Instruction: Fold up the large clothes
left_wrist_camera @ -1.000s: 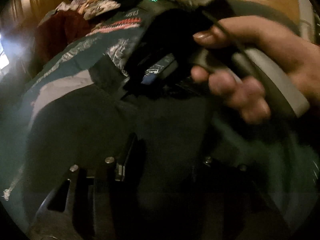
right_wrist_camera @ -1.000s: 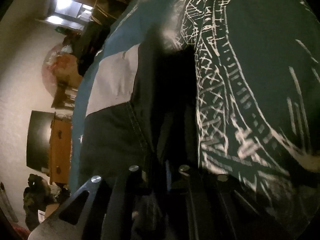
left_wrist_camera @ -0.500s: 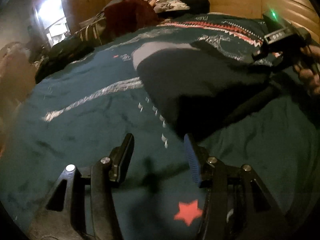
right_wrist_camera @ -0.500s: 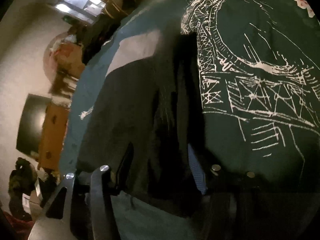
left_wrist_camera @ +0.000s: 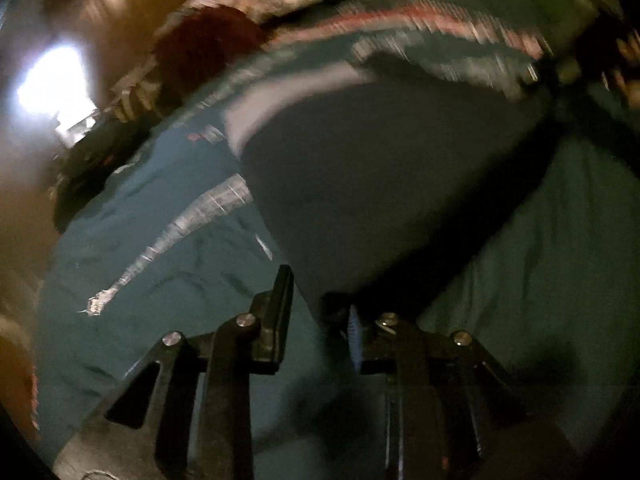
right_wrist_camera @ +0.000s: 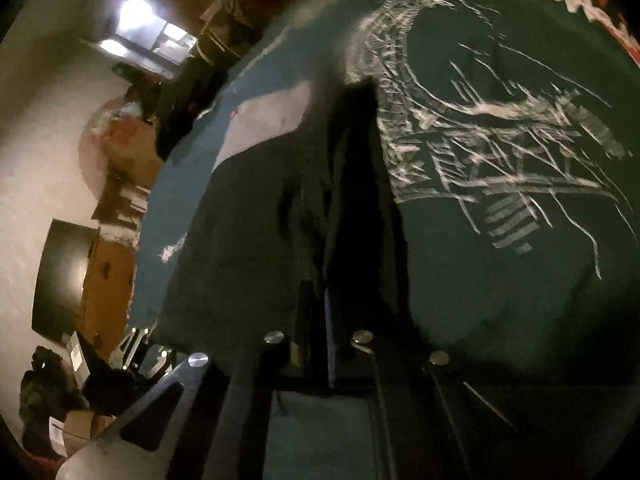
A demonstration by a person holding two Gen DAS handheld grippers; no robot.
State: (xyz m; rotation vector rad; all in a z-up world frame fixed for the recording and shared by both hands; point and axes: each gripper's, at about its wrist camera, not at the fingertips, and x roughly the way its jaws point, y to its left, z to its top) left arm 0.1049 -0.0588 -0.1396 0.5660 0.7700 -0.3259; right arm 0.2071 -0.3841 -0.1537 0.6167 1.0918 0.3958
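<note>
Left wrist view: a dark garment (left_wrist_camera: 384, 184) with a pale grey band along its far edge lies spread on a teal bedspread (left_wrist_camera: 160, 232) printed with white line work. Beyond the bed are a heap of clothes (left_wrist_camera: 208, 44), wood panelling and a bright window (left_wrist_camera: 52, 84); the frame is blurred. The left gripper (left_wrist_camera: 316, 312) hovers low at the garment's near corner, its jaws parted with bedspread showing between them, nothing held.

Right wrist view: the same dark garment (right_wrist_camera: 256, 216) runs up the middle of the frame over the bedspread (right_wrist_camera: 500, 280), beside a large white print. A cardboard box (right_wrist_camera: 78, 430) stands on the floor by a white wall, contents unclear. The right gripper (right_wrist_camera: 318, 312) has its jaws drawn close together, pinching a fold of the garment.
</note>
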